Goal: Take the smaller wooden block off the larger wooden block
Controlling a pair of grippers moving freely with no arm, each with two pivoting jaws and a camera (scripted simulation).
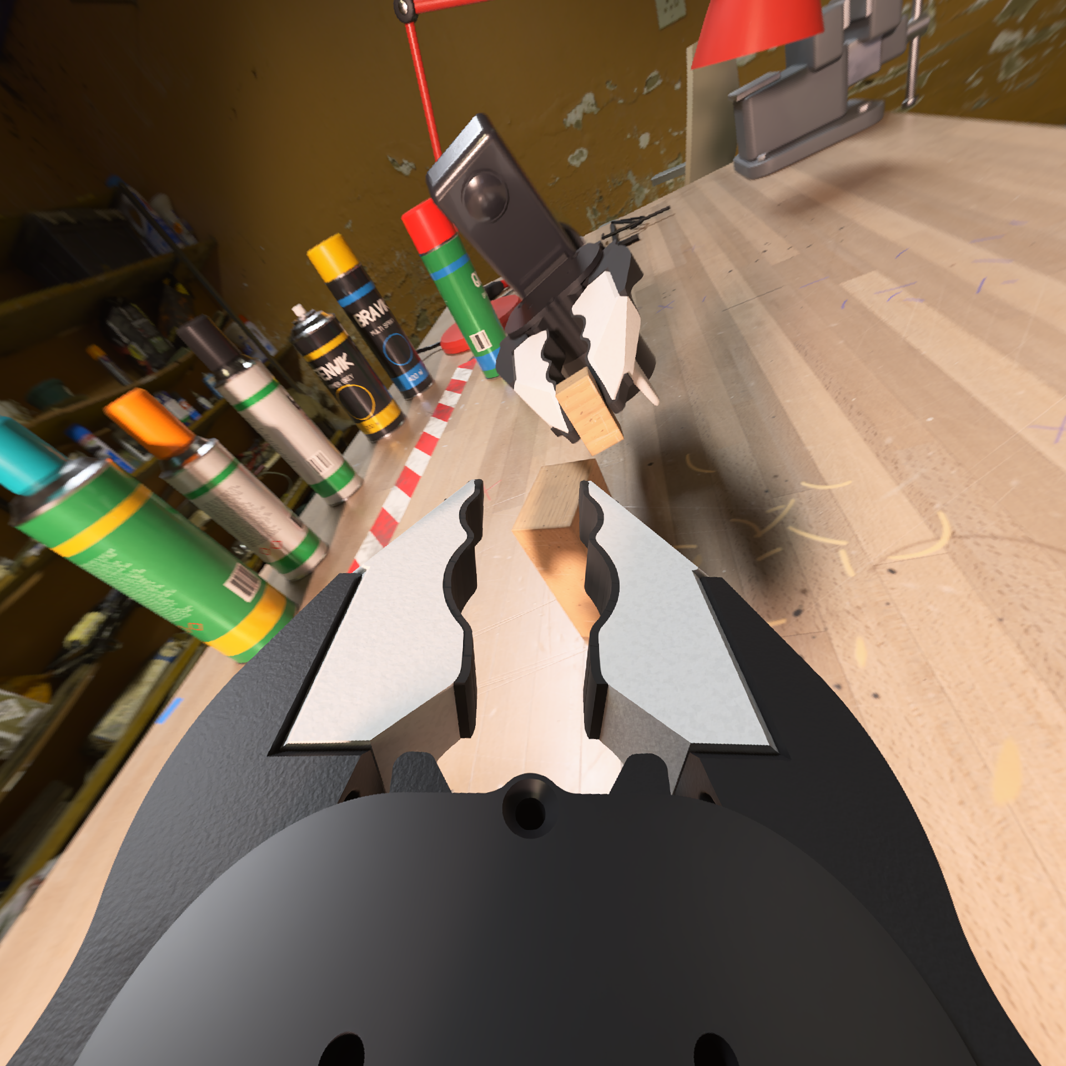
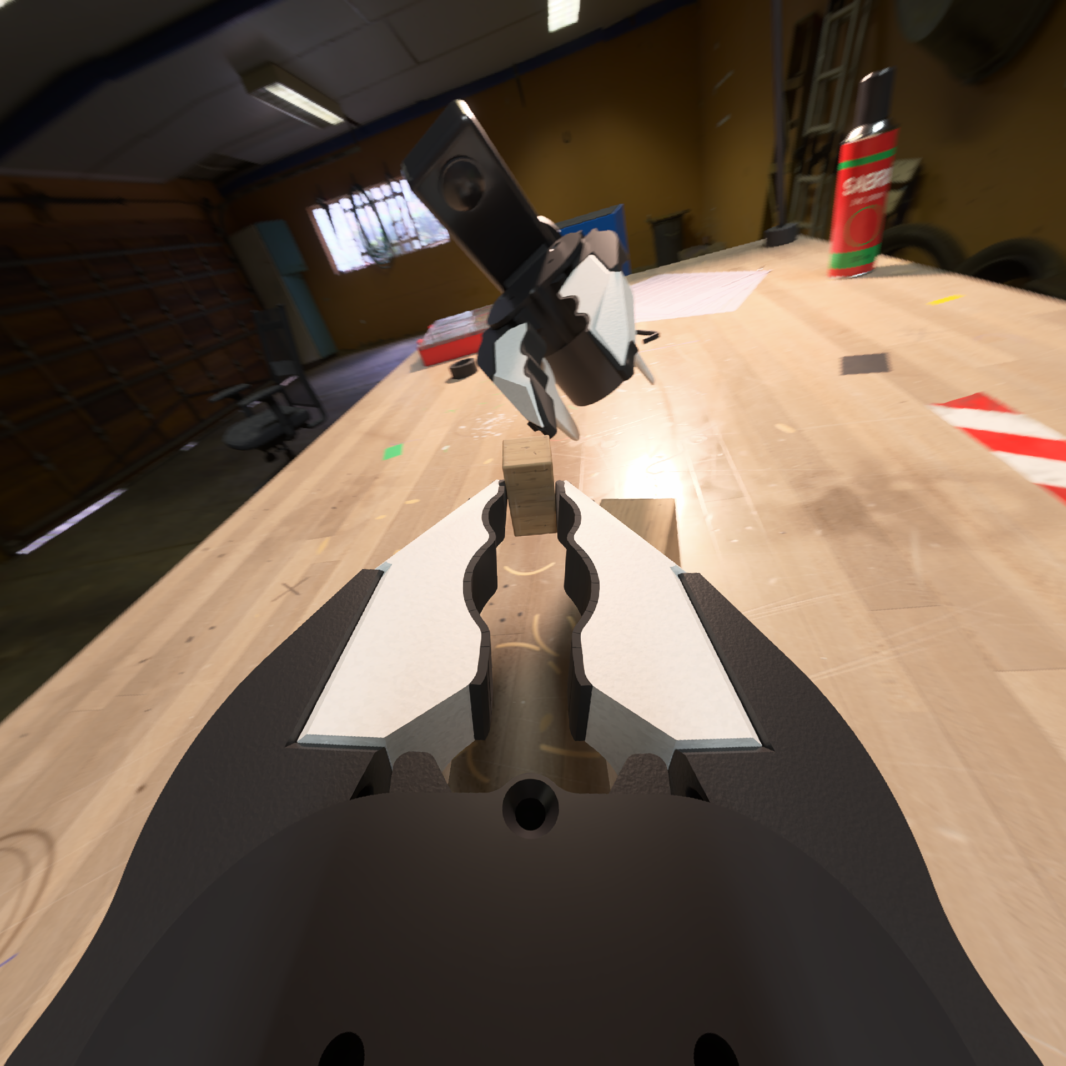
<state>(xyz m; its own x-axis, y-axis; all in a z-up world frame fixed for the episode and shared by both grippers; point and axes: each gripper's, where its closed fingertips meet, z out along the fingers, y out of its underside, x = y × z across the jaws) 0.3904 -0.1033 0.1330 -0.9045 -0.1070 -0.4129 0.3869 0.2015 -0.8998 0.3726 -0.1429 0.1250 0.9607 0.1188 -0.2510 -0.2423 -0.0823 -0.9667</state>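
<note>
In the right wrist view my right gripper (image 2: 528,496) is shut on the smaller wooden block (image 2: 528,479) and holds it upright in the air. The larger wooden block (image 2: 640,525) lies on the workbench below it and to the right. In the left wrist view the right gripper (image 1: 594,415) holds the smaller block (image 1: 585,404) clear above the larger block (image 1: 551,519). My left gripper (image 1: 530,490) is open and empty, its tips at the larger block's near end. The right finger hides part of that block. The left gripper (image 2: 605,404) also shows beyond the smaller block in the right wrist view.
Several spray cans (image 1: 346,369) stand in a row along the bench's left edge, beside red-and-white striped tape (image 1: 421,455). A red lamp (image 1: 755,29) and a grey vise (image 1: 819,98) stand at the back. A red spray can (image 2: 862,190), a paper sheet (image 2: 698,294) and a red tray (image 2: 455,340) lie farther off.
</note>
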